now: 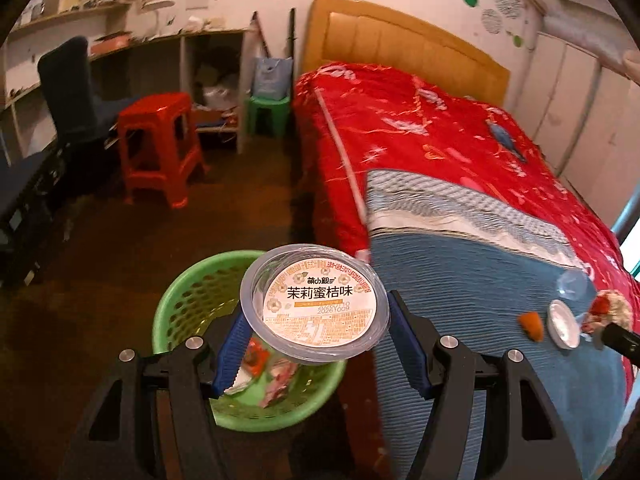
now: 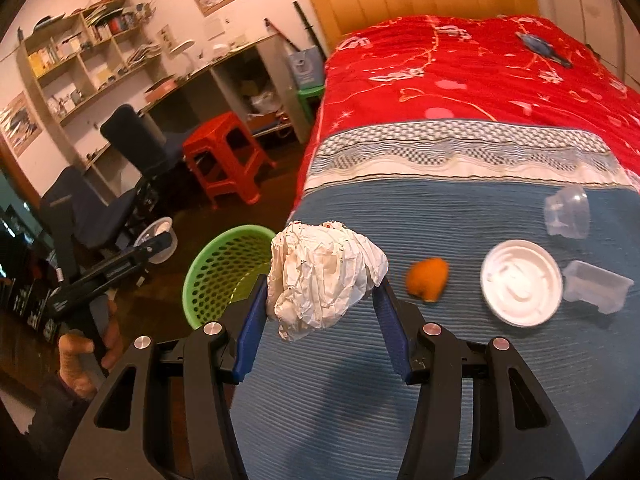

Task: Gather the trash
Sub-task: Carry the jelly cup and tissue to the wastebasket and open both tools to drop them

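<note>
clear plastic tub (image 1: 315, 302) clamped in the left tool (image 1: 316, 336) hangs over the green basket (image 1: 188, 300), while the right tool (image 2: 320, 300) grips crumpled paper (image 2: 320, 276) above the bed (image 2: 440, 220); blur hides margins, so either may miss the rim.

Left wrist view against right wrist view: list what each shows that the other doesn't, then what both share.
Only the left wrist view: the left tongs holding a round clear plastic tub with an orange-and-white label over the basket, and wrappers lying inside it.

Only the right wrist view: the right tongs holding a crumpled white paper ball, and a clear rectangular plastic tray.

Both: green perforated plastic basket, orange peel piece, round white plastic lid, red plastic stool.
</note>
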`<state>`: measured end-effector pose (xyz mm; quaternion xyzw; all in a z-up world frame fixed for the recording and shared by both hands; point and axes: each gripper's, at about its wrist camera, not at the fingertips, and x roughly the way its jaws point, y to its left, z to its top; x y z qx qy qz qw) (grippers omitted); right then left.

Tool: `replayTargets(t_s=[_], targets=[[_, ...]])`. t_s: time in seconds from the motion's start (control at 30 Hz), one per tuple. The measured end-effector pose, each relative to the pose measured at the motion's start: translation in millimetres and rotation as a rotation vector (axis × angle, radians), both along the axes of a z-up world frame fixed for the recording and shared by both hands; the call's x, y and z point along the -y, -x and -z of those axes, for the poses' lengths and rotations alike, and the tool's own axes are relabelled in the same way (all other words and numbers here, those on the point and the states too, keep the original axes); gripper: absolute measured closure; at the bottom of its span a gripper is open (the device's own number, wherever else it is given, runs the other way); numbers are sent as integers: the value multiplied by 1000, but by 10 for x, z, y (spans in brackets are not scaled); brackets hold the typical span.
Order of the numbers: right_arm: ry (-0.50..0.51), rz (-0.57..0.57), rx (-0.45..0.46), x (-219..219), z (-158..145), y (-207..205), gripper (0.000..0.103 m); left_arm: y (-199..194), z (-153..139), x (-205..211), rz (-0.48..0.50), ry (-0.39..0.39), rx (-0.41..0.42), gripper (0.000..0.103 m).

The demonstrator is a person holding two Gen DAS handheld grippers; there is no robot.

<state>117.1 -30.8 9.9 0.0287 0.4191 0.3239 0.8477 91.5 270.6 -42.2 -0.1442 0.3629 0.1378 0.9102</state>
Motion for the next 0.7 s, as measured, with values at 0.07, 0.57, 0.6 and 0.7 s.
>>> replayTargets(t_s=[0.07,0.57,0.6,0.7], targets=[[5,-10,-3,-74,9,-5,50,-11,63,-90,-14,5,-15,40],[24,-97,-19,-593,73,51,50,177,306,-499,-114,59,-34,24],[24,-110,-19,-662,76,59,50,224,312,-511,-123,61,-31,24],[26,-142,-18,-828,84,68,50,393,326,-570,-149,73,-21,24]])
